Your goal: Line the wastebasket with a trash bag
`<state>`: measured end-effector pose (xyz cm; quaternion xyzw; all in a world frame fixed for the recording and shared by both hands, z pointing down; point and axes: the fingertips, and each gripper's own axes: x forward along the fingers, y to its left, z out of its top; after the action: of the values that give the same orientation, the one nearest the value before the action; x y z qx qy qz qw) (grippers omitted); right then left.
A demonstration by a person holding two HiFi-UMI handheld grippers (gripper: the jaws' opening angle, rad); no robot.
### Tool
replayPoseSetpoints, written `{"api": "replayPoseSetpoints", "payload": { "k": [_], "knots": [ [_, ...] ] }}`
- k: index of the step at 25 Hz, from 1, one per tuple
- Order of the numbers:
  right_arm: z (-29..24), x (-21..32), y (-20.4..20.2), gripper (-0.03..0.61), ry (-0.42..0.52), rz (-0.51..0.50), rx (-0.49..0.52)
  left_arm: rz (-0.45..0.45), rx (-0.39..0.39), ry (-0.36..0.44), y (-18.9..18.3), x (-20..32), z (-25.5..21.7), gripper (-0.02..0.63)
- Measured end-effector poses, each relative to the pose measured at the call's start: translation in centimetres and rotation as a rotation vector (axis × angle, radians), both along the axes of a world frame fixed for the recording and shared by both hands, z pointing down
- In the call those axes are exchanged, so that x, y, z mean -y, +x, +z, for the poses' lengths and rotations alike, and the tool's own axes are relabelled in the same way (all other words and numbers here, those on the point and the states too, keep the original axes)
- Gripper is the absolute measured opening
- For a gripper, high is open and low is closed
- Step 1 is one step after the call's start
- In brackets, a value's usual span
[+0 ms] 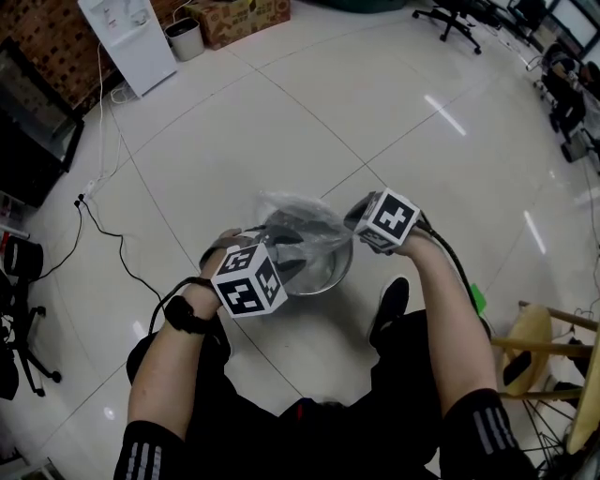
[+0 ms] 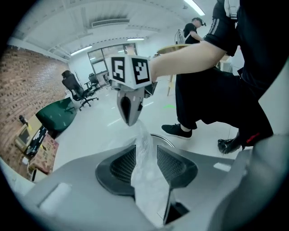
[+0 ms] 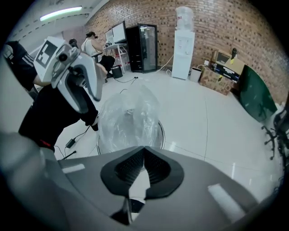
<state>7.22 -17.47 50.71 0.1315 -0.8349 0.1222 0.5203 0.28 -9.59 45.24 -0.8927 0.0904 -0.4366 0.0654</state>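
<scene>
A round metal wastebasket (image 1: 333, 272) stands on the white tiled floor in front of the person's feet. A clear trash bag (image 1: 295, 217) billows above its rim (image 3: 161, 135). My right gripper (image 3: 143, 151) is shut on a fold of the bag; in the left gripper view its tips (image 2: 129, 118) pinch the film's top edge. My left gripper (image 2: 146, 151) has its jaws apart, and a strip of the bag (image 2: 146, 180) runs loosely through the gap. In the head view both marker cubes hover over the basket, the left one (image 1: 248, 281) at its near left, the right one (image 1: 389, 220) at its right.
The person's black shoe (image 1: 389, 305) rests just right of the basket. A black cable (image 1: 112, 244) trails over the floor at left. A water dispenser (image 1: 131, 37) and a cardboard box (image 1: 239, 19) stand by the brick wall. A wooden stool (image 1: 553, 347) is at right.
</scene>
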Motion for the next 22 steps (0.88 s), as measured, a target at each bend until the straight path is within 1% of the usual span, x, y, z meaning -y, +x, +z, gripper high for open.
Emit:
{"api": "replayPoseSetpoints", "payload": {
  "k": [2, 3, 5, 7, 10, 12, 15, 18, 19, 20, 22],
  "knots": [
    [0.5, -0.5, 0.9, 0.008, -0.017, -0.007, -0.039, -0.036, 0.005, 0.012, -1.4, 0.9, -0.6, 0.145],
    [0.9, -0.8, 1.5, 0.008, -0.026, -0.008, -0.065, -0.053, 0.019, 0.014, -2.2, 1.3, -0.6, 0.151],
    [1.6, -1.2, 2.9, 0.008, -0.041, -0.003, -0.122, -0.078, 0.071, 0.011, -3.7, 1.9, 0.3, 0.168],
    [2.1, -1.8, 3.8, 0.007, -0.064, -0.009, -0.149, -0.096, 0.132, 0.009, -4.9, 2.3, 1.8, 0.188],
    [3.2, -3.1, 4.4, 0.008, -0.116, -0.026, -0.166, -0.143, 0.168, -0.007, -6.1, 3.3, 4.5, 0.208],
    [4.0, -4.0, 4.1, 0.008, -0.146, -0.049, -0.171, -0.161, 0.198, -0.015, -6.7, 3.7, 6.2, 0.224],
    [4.6, -5.0, 3.2, 0.008, -0.163, -0.088, -0.169, -0.146, 0.235, -0.041, -6.4, 3.3, 8.1, 0.23],
    [4.6, -5.4, 2.8, 0.007, -0.16, -0.12, -0.162, -0.148, 0.256, -0.048, -5.5, 3.2, 9.5, 0.223],
    [4.6, -5.5, 2.7, 0.008, -0.159, -0.121, -0.163, -0.152, 0.262, -0.052, -5.4, 3.2, 9.9, 0.197],
    [4.6, -5.4, 2.6, 0.008, -0.155, -0.124, -0.158, -0.154, 0.27, -0.056, -5.2, 3.2, 10.3, 0.153],
    [4.3, -5.3, 2.4, 0.008, -0.142, -0.125, -0.144, -0.157, 0.289, -0.053, -5.1, 3.2, 11.0, 0.025]
  ]
}}
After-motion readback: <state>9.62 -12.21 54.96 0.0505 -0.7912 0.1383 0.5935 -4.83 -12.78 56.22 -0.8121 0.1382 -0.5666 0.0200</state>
